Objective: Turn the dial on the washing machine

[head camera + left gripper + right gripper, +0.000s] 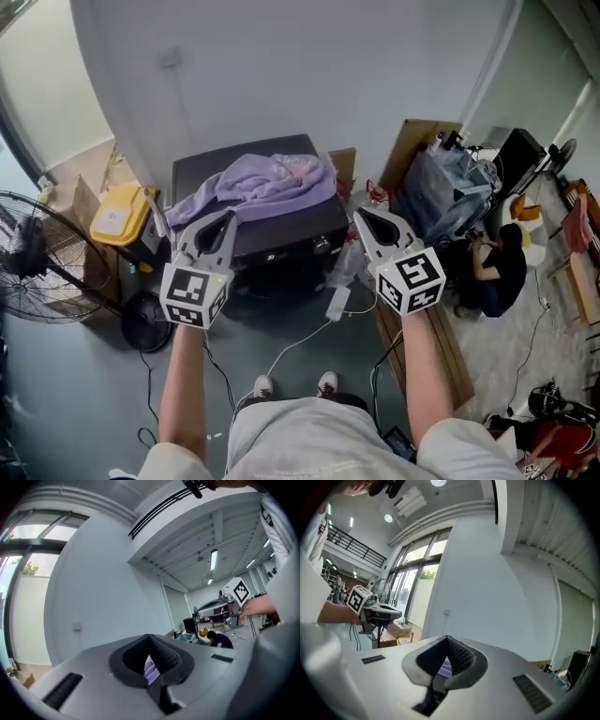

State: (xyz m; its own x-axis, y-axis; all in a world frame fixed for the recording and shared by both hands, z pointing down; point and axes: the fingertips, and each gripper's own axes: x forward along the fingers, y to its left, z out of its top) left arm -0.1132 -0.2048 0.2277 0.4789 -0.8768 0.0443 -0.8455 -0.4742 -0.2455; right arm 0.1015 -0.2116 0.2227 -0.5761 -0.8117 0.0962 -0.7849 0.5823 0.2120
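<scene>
The washing machine point(281, 246) is seen dead centre in the head view, a dark box set against the pale wall. Its dial cannot be picked out on the shadowed front. A lilac cloth point(267, 183) is draped over its top.

2 grippers are raised side by side on the near side of the machine. The left gripper point(228, 219) is lined up over the machine's left front corner and the right gripper point(363, 218) over its right front corner. In both gripper views the jaws are seen pressed together at the tips, with nothing caught between them. Only a sliver of lilac is glimpsed through the hollow behind the tips.

A white cable point(309, 333) is trailed across the floor below the machine. A yellow container point(120, 214) is parked to its left, with a black fan point(42, 253) beyond that, and a crouched person point(502, 267) is spotted well off to the right.
</scene>
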